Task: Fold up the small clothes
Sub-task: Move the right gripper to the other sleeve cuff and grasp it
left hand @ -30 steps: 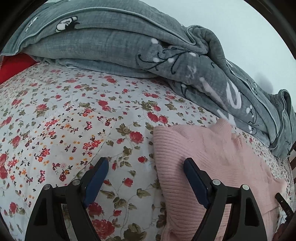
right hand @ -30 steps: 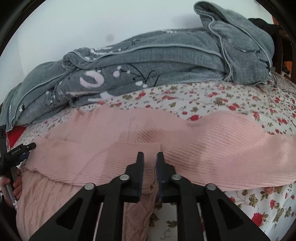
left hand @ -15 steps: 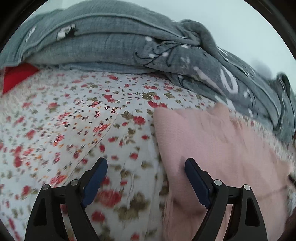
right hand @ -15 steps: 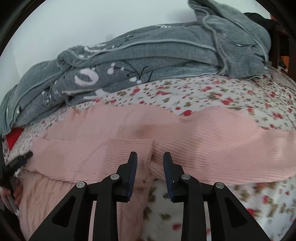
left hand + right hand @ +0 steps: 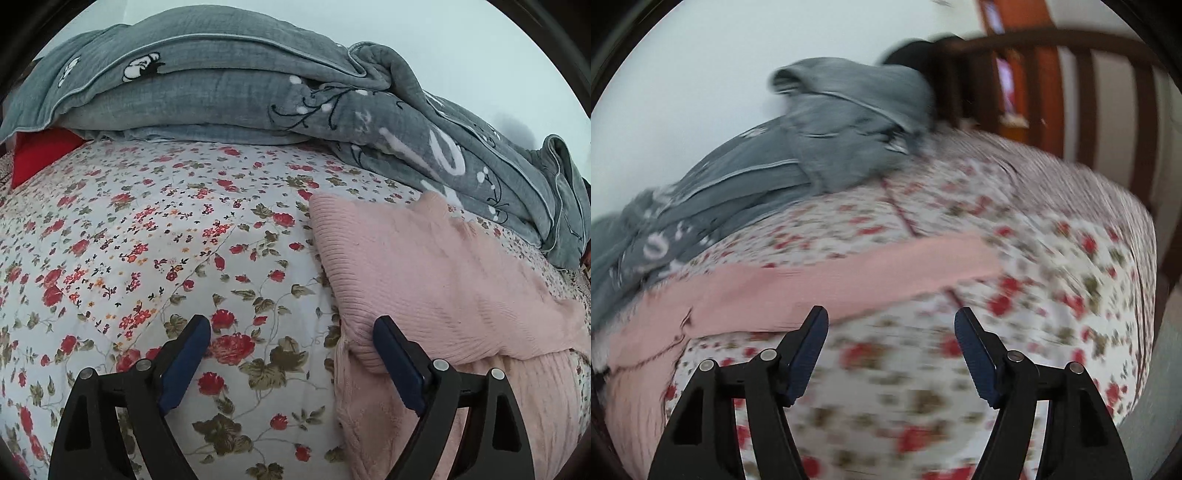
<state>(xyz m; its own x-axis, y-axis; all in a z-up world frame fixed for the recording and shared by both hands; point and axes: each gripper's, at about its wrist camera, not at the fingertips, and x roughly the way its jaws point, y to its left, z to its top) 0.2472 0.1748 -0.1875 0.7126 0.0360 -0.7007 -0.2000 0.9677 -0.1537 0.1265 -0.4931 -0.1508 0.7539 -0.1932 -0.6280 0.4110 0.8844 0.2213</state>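
- The pink ribbed sweater [image 5: 436, 280] lies on the floral bedsheet [image 5: 147, 236], its top layer folded over the lower part, in front of the grey quilt [image 5: 229, 81].
- The left gripper [image 5: 291, 343] stands wide, holding nothing; its right finger [image 5: 395, 360] sits just beside the sweater's folded edge.
- The right gripper [image 5: 891, 334] is also spread wide and empty, over the sheet in front of the sweater's long pink sleeve [image 5: 849, 280]; this view is blurred.
- A wooden bed frame [image 5: 1082, 85] rises beyond the sweater.

Pink ribbed sweater [image 5: 436, 273], red-flowered white bedsheet [image 5: 147, 240], grey blanket [image 5: 221, 92].
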